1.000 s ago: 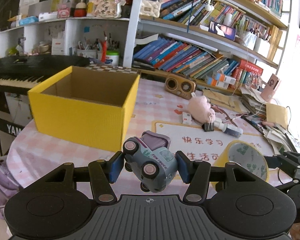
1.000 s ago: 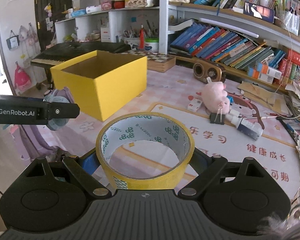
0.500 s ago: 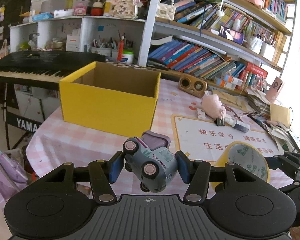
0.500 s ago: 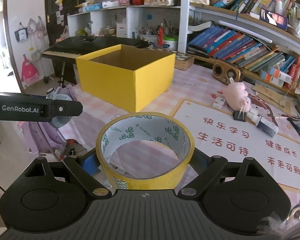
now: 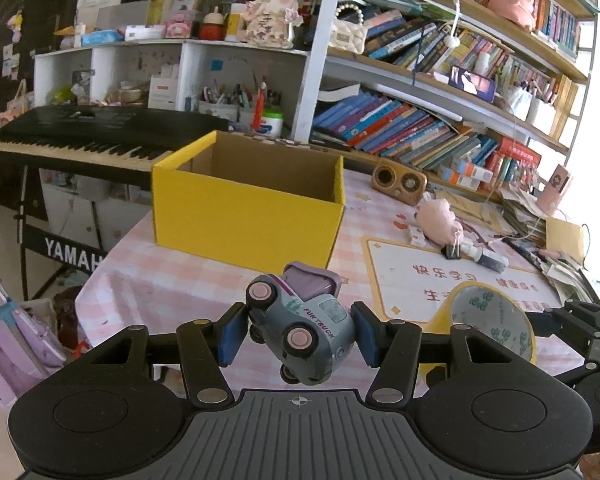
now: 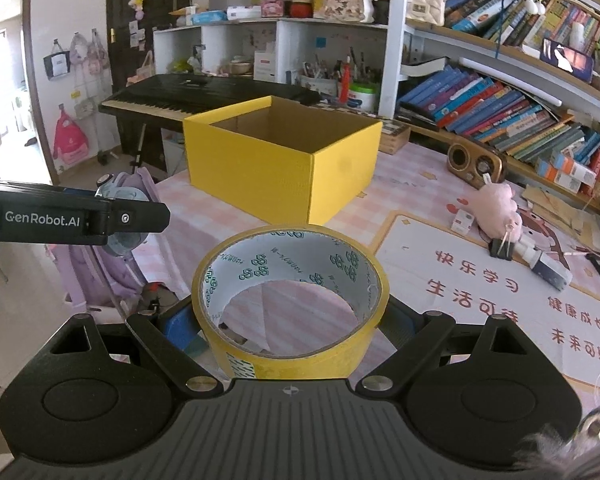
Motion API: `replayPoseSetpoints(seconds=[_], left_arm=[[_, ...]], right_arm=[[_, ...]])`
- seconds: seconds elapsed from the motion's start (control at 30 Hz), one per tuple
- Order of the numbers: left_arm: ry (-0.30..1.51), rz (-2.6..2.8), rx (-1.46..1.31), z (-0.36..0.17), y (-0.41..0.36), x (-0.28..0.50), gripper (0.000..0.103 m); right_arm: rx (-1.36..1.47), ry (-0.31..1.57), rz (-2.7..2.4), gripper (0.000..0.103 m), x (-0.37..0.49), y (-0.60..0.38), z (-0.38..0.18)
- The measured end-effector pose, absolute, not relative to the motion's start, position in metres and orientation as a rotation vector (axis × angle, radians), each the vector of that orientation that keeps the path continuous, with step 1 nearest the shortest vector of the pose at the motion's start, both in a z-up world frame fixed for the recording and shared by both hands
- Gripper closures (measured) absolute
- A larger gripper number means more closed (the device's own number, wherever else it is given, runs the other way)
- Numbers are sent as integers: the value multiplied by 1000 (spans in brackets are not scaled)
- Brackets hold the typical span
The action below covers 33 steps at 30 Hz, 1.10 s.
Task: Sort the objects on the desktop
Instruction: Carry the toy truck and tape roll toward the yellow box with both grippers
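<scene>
Since the earlier frames both hands have drawn back from the yellow box [image 5: 248, 216], which now sits smaller and higher, above the middle of both views, with more of the pink checked counter [image 5: 148, 280] showing in front of it. The left tongs [image 5: 298, 338] pinch a grey-blue toy truck [image 5: 304, 328], tilted nose-down between the blue pads at lower centre of the left view. The right tongs [image 6: 292, 328] are spread wide but pressed against the sides of a roll of yellow tape [image 6: 292, 300], held flat at lower centre of the right view. Both things hang in the air, well apart from the open box. A pink plush toy [image 6: 496, 204] and a wooden speaker [image 6: 476, 162] lie to the right on the counter. To finish the step well, I judge each hand should carry its load over the rim one at a time, so the tongs do not knock together, and let go only when it is clearly above the opening
</scene>
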<state>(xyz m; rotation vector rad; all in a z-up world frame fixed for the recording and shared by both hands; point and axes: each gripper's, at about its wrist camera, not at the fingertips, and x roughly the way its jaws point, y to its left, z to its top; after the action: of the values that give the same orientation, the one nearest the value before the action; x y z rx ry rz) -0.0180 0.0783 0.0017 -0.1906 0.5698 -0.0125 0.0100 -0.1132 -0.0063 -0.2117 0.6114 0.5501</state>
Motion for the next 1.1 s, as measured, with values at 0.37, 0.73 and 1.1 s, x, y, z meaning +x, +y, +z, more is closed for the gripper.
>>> replayPoseSetpoints(seconds=[0.37,0.73,1.1], left_arm=[[566,9,-208,1,95,-24,47],[578,14,-216,-1,100,-21,47],[589,9,-211,-2,102,-18,47]], right_arm=[[-207,625,575,12,12,-95,-5],[-212,638,594,12,15,-88,-7],[-204,644,592,12,18,-86,-9]])
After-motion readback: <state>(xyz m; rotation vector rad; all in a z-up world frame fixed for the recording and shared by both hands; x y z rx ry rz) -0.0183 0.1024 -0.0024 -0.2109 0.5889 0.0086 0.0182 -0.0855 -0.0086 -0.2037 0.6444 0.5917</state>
